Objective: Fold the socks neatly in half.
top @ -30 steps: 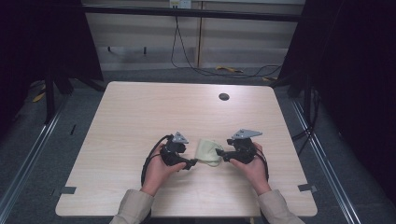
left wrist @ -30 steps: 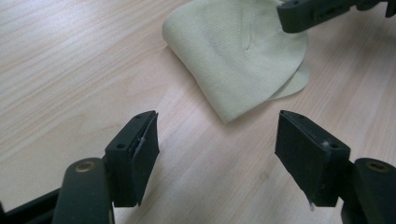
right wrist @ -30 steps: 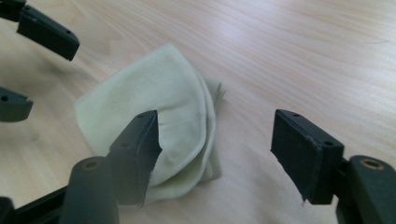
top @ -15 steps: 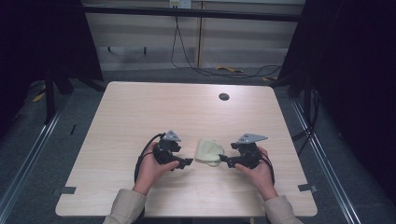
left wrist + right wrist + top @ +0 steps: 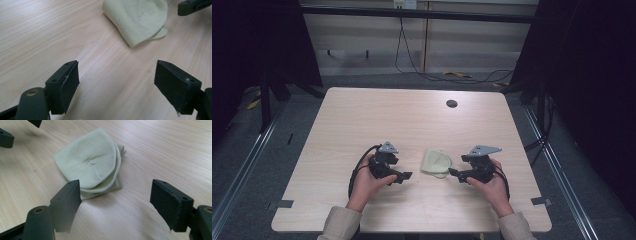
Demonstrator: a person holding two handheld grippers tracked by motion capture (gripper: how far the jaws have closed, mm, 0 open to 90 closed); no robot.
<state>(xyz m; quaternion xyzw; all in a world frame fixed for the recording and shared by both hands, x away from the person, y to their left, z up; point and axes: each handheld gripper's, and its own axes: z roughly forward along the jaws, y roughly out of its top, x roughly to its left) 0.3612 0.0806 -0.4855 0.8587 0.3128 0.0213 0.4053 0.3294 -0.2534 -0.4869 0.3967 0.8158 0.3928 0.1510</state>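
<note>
A folded pale green cloth (image 5: 436, 162) lies on the table (image 5: 362, 115) between the left gripper (image 5: 404, 176) and right gripper (image 5: 453, 172). Both have just been opening; their jaws stand wide with nothing between them. Risk: a jaw may catch the loose top layer, probably unfolding the stack if either hand brushes across it.

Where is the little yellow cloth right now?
In the high view the folded cloth lies flat on the table, between the left gripper and the right gripper, touching neither.

Both grippers (image 5: 406, 176) (image 5: 452, 173) empty, jaws apart
</note>
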